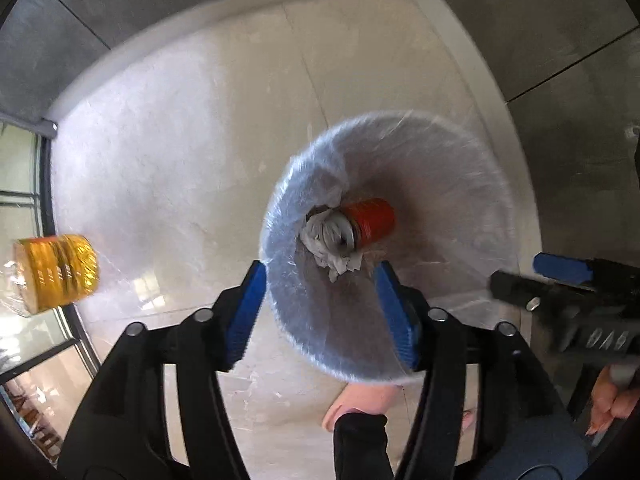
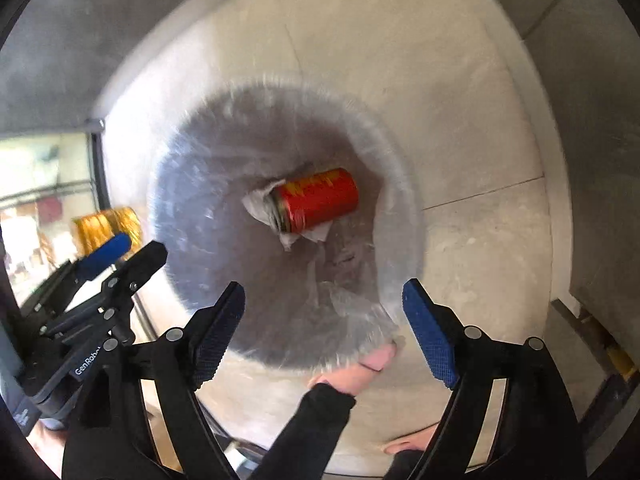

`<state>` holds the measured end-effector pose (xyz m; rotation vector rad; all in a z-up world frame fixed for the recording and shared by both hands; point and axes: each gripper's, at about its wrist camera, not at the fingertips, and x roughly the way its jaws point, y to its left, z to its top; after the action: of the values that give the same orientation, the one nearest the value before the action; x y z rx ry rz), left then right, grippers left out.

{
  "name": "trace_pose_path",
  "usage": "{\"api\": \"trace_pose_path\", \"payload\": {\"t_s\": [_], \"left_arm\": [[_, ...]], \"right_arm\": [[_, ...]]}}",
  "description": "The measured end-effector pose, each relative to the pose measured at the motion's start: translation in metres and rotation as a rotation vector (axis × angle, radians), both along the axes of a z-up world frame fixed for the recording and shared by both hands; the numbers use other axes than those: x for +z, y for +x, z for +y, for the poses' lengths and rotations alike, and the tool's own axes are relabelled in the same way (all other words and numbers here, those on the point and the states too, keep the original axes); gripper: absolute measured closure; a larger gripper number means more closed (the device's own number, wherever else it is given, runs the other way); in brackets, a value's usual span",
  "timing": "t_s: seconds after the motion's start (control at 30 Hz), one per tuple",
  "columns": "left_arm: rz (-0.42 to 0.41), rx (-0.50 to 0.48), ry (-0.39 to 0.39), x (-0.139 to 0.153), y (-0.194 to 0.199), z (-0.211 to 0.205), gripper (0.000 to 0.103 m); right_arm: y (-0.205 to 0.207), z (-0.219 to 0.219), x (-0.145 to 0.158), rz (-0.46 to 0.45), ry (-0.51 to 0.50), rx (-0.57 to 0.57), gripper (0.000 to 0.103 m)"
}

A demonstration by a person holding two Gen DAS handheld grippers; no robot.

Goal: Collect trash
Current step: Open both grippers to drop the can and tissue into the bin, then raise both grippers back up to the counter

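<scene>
A clear plastic bag [image 2: 224, 184] lies open on the floor [image 2: 460, 140], holding a red can [image 2: 320, 200] and crumpled paper [image 1: 332, 248]. Both the left claw [image 1: 320, 304] and right claw [image 2: 324, 332] gape empty above it.

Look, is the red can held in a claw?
No, the red can lies inside the bin on crumpled paper, with no claw touching it.

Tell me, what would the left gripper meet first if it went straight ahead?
Probably the crumpled tissue beside the red can inside the lined bin; the open left gripper points into it. Depth is unclear.
</scene>
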<state>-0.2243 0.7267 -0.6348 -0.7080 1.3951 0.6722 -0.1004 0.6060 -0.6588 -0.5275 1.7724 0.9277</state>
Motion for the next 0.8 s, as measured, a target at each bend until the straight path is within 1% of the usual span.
{"api": "trace_pose_path", "payload": {"t_s": [0.07,0.13,0.2,0.27,0.3,0.33,0.37,0.4,0.47,0.5,0.53,0.57,0.6,0.63,0.7,0.77,0.8], "left_arm": [[-0.017,-0.015,0.040,0.032,-0.001,-0.007,0.043],[-0.040,-0.026,0.067,0.064,-0.001,-0.016,0.043],[-0.065,-0.032,0.104,0.102,-0.003,-0.022,0.038],[-0.095,-0.039,0.159,0.147,-0.005,-0.032,0.032],[-0.113,-0.046,0.190,0.172,-0.005,-0.041,0.031],[-0.144,-0.064,0.223,0.198,-0.006,-0.051,0.028],[-0.165,-0.082,0.253,0.225,-0.006,-0.061,0.023],[-0.182,-0.107,0.283,0.253,-0.005,-0.073,0.021],[-0.201,-0.190,0.323,0.308,0.008,-0.100,0.014],[-0.207,-0.241,0.358,0.335,0.014,-0.115,0.014],[-0.227,-0.295,0.398,0.362,0.022,-0.134,0.013],[-0.246,-0.351,0.428,0.389,0.034,-0.150,0.009],[-0.281,-0.408,0.440,0.414,0.043,-0.170,0.006],[-0.325,-0.466,0.434,0.436,0.052,-0.191,0.007],[-0.388,-0.582,0.416,0.473,0.073,-0.233,0.007],[-0.445,-0.689,0.364,0.501,0.094,-0.277,0.007],[-0.467,-0.742,0.354,0.515,0.105,-0.301,0.007]], "right_arm": [[0.008,-0.010,0.031,-0.015,0.036,-0.034,0.022],[0.014,-0.024,0.069,-0.030,0.084,-0.055,0.022],[0.014,-0.038,0.112,-0.070,0.131,-0.042,0.022],[0.015,-0.063,0.167,-0.105,0.185,-0.037,0.022],[0.014,-0.076,0.199,-0.123,0.220,-0.044,0.022],[0.014,-0.092,0.230,-0.145,0.251,-0.056,0.022],[0.014,-0.110,0.263,-0.173,0.295,-0.068,0.022],[0.013,-0.128,0.296,-0.203,0.330,-0.082,0.022],[0.012,-0.170,0.360,-0.283,0.390,-0.119,0.022],[0.012,-0.195,0.390,-0.330,0.414,-0.144,0.021],[0.013,-0.221,0.419,-0.369,0.435,-0.178,0.020],[0.014,-0.249,0.447,-0.408,0.456,-0.222,0.020],[0.016,-0.279,0.472,-0.454,0.463,-0.275,0.017],[0.019,-0.310,0.495,-0.497,0.461,-0.335,0.017],[0.026,-0.373,0.538,-0.565,0.459,-0.469,0.016],[0.033,-0.432,0.566,-0.625,0.416,-0.596,0.016],[0.034,-0.461,0.580,-0.654,0.398,-0.654,0.016]]}}
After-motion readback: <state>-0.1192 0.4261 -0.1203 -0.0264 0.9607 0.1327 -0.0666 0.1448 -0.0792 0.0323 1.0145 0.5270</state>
